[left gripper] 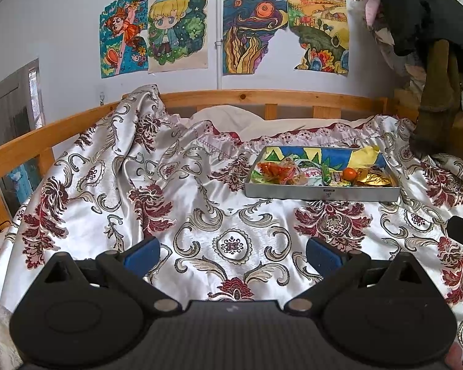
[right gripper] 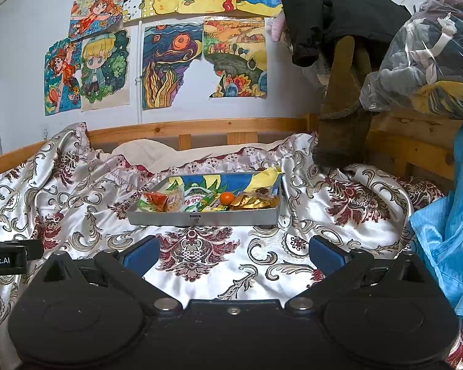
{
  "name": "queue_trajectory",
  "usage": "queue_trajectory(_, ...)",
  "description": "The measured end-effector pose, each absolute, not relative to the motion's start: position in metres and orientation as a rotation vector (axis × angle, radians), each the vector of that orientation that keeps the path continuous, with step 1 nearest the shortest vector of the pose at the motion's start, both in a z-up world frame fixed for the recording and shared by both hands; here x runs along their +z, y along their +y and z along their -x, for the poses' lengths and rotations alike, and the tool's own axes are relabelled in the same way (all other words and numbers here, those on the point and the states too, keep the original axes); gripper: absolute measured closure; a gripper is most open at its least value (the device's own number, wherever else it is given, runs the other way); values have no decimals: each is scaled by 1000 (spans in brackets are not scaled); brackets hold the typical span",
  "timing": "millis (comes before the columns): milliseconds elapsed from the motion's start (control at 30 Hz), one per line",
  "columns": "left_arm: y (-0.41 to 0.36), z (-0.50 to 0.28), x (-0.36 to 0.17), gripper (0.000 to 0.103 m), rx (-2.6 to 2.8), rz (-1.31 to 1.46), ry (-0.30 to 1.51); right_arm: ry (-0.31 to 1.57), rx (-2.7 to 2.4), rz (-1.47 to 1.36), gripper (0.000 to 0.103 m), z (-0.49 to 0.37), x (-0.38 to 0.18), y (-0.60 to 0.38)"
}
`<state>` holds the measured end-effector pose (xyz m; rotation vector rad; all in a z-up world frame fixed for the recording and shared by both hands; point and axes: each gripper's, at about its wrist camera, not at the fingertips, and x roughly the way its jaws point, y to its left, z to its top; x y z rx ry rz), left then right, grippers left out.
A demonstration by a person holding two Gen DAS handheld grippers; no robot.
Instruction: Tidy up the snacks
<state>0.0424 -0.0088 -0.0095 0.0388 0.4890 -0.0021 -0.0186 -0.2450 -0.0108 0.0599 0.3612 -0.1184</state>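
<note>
Satin bedspread (right gripper: 231,265) lies bare before grey tray (right gripper: 200,217).

Snack tray (left gripper: 321,192) beyond empty gripper (left gripper: 233,254)

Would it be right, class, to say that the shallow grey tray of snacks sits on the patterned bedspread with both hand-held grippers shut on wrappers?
Not quite. The grey tray does sit on the bedspread, but the right hand-held gripper and the left hand-held gripper are both open and empty, well short of the tray. Each wrist view shows its own fingers spread apart over bare fabric.
</note>
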Motion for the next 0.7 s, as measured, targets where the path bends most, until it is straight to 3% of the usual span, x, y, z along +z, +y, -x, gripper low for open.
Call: queue_trajectory(700, -5, -44, -13, 0, -8, -39, 507, 366, -118, -59, 1, 19, -11, -243)
